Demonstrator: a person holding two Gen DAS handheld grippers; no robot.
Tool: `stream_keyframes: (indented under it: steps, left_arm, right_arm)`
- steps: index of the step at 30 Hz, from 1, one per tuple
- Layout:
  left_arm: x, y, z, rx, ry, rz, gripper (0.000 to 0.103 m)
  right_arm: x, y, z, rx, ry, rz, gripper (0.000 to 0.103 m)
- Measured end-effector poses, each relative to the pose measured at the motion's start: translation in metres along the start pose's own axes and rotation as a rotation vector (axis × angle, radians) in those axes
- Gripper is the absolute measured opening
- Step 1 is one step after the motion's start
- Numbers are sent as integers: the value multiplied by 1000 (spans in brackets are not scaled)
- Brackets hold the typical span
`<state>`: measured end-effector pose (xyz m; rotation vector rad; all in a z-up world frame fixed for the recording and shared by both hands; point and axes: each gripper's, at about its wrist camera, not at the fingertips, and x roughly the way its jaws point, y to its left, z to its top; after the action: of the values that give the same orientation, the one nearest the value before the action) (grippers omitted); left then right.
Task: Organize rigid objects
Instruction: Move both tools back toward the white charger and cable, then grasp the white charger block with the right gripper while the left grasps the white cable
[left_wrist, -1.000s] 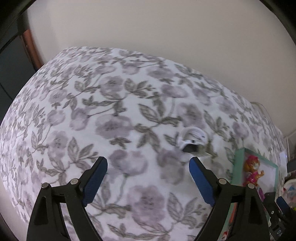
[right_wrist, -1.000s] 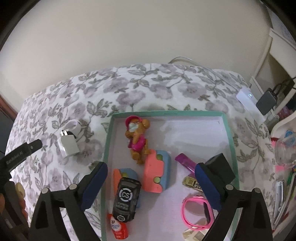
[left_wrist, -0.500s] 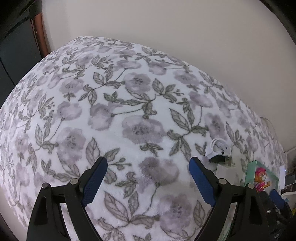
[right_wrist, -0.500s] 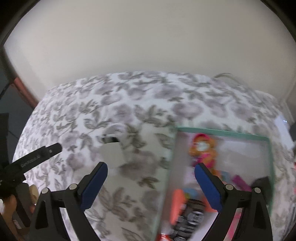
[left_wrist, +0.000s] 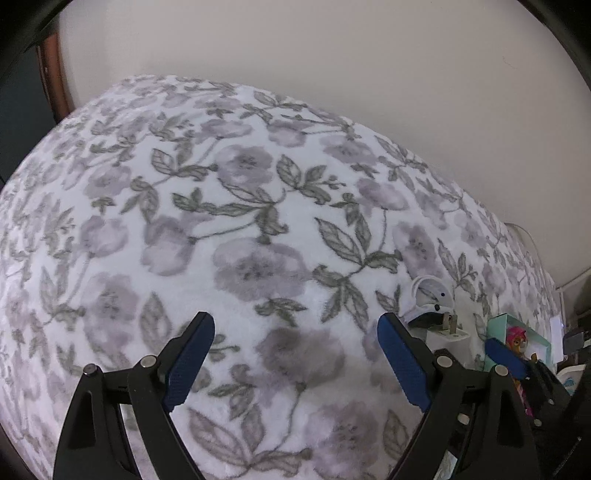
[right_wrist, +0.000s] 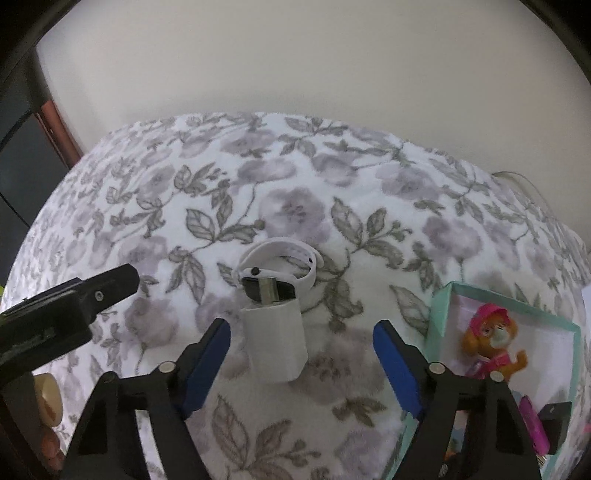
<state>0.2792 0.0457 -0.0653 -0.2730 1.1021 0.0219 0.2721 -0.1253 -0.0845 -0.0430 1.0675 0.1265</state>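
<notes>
A white charger plug (right_wrist: 275, 341) lies on the floral blanket (right_wrist: 295, 206), prongs toward a white smartwatch (right_wrist: 280, 264) just behind it. My right gripper (right_wrist: 303, 326) hovers over the plug. Its jaws are closing with the plug between them, nearer the left pad, and neither pad touches it. My left gripper (left_wrist: 295, 319) is open over bare blanket with nothing between its fingers. In the left wrist view the plug (left_wrist: 448, 338) and the watch (left_wrist: 430, 295) sit just right of its right finger. The teal tray (right_wrist: 441, 306) to the right holds a toy dog (right_wrist: 491, 339).
The tray also holds a pink stick (right_wrist: 532, 424) and a black block (right_wrist: 554, 421). A pale wall (right_wrist: 295, 74) rises behind the blanket, with a dark doorway and wood frame (right_wrist: 55, 125) at the left. A white cable (right_wrist: 517, 177) runs off at the right.
The right gripper swung left from above the tray to above the plug, and its jaws narrowed. The left gripper drifted left, so plug and watch slid toward the right of its view.
</notes>
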Motion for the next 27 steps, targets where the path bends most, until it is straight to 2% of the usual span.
stream_keyframes:
  steps: [3, 7, 11, 15, 19, 23, 27]
  left_arm:
    - [10, -8, 0, 5, 12, -31, 90]
    - [24, -19, 0, 10, 35, -89, 90]
    - [27, -29, 4, 29, 24, -112, 90]
    - [34, -37, 11, 39, 18, -113, 90]
    - [43, -50, 16, 78, 24, -104, 90]
    - [52, -64, 21, 126, 22, -77, 90]
    - [58, -72, 22, 146, 31, -109, 90]
  right_arm:
    - [9, -4, 1, 7, 7, 2, 71]
    - [16, -9, -1, 33, 26, 62, 44]
    - [18, -12, -3, 55, 16, 107, 31]
    - [19, -17, -4, 61, 17, 118, 30]
    - [16, -22, -3, 56, 13, 80, 30]
    - [15, -32, 0, 84, 0, 79, 29]
    - [9, -40, 0, 103, -20, 80, 30]
